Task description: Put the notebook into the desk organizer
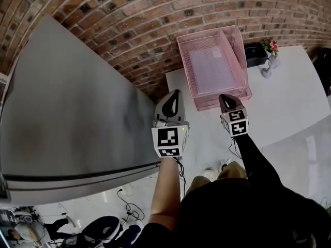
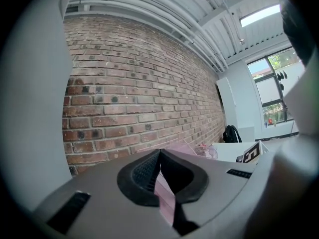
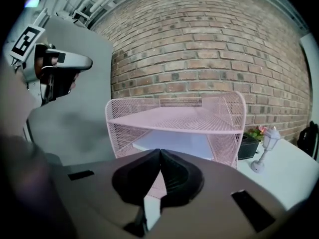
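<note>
Notebook [image 1: 211,68] lies flat in the organizer [image 1: 239,50], on the tier under the top shelf [image 3: 169,118] — placement looks done. Both sets of jaws are together with nothing in them: left gripper [image 1: 176,93] just left of the organizer's near corner, right gripper [image 1: 224,98] just in front of it, over the worktop [image 1: 289,92]. Next move, I'd judge — back both off toward the near side, clear of the mesh; no regrasp needed.
</note>
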Demonstrator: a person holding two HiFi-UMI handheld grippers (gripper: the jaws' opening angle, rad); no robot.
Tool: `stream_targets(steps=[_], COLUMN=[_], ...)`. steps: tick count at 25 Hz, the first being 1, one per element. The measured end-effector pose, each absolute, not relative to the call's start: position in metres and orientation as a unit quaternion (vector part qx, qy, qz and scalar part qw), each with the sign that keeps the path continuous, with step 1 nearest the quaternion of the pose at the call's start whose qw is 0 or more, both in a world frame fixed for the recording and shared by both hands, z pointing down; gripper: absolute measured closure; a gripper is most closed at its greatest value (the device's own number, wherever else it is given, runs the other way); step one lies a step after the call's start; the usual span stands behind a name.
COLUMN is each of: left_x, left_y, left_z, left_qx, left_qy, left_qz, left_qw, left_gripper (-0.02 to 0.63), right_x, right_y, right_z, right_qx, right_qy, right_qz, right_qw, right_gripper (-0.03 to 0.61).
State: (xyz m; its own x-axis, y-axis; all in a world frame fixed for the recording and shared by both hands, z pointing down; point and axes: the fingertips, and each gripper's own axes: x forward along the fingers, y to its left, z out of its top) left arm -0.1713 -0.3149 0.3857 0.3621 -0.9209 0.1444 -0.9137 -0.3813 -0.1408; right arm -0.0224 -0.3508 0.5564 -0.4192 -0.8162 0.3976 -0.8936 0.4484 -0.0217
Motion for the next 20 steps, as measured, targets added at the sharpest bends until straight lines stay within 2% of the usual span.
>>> stream_targets(steps=[20], left_x=[-0.156], left_y=[-0.240], left_z=[0.360], left_qx=[-0.849], left_qy=[0.522], left_qz=[-0.072], left_qw=[0.040], left_gripper=[0.598], right_x=[0.002], right_y=[-0.260], right_z=[0.413], right_qx=[0.559], right_qy=[-0.825], right_qz=[0.005], right_qw=[0.081], right_gripper=[0.555])
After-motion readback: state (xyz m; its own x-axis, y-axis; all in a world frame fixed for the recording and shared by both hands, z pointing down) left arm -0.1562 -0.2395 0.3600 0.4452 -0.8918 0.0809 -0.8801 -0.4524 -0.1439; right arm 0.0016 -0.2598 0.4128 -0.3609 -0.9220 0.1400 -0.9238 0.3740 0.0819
